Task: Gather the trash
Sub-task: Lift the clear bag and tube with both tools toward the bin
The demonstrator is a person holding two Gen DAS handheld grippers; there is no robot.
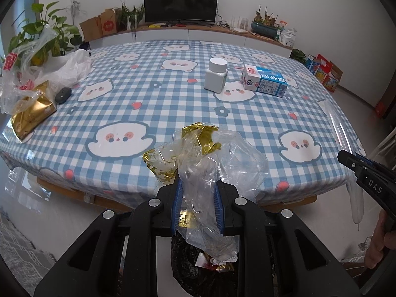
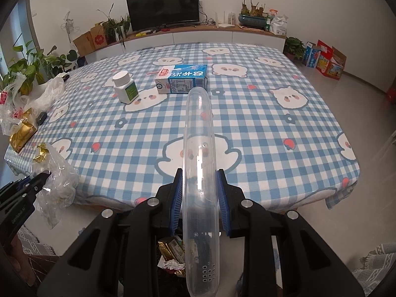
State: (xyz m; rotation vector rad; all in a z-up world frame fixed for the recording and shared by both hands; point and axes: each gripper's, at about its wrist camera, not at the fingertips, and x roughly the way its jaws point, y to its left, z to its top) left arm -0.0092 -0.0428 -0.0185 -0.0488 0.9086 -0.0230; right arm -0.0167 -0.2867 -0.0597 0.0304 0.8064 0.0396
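Nearest, at lower centre of each wrist view: dark trash bag (image 1: 198,272) below the fingers, wrappers already inside. Left gripper (image 1: 198,198) clenched on crumpled clear plastic wrap (image 1: 210,168) with gold foil; right gripper (image 2: 199,198) clamped around a long clear plastic tube (image 2: 199,173), upright between the pads. Likely risks: slick tube sliding through the pads and missing the bag mouth; light wrap clinging to the blue pads (image 1: 177,205) on release, or drifting to the floor. Farther, mid-frame on the checked tablecloth (image 1: 247,128): white pill bottle (image 1: 216,75) and milk carton (image 1: 264,81), uncollected. Upper left: loose plastic bags (image 1: 54,69) and gold packet (image 1: 31,116).
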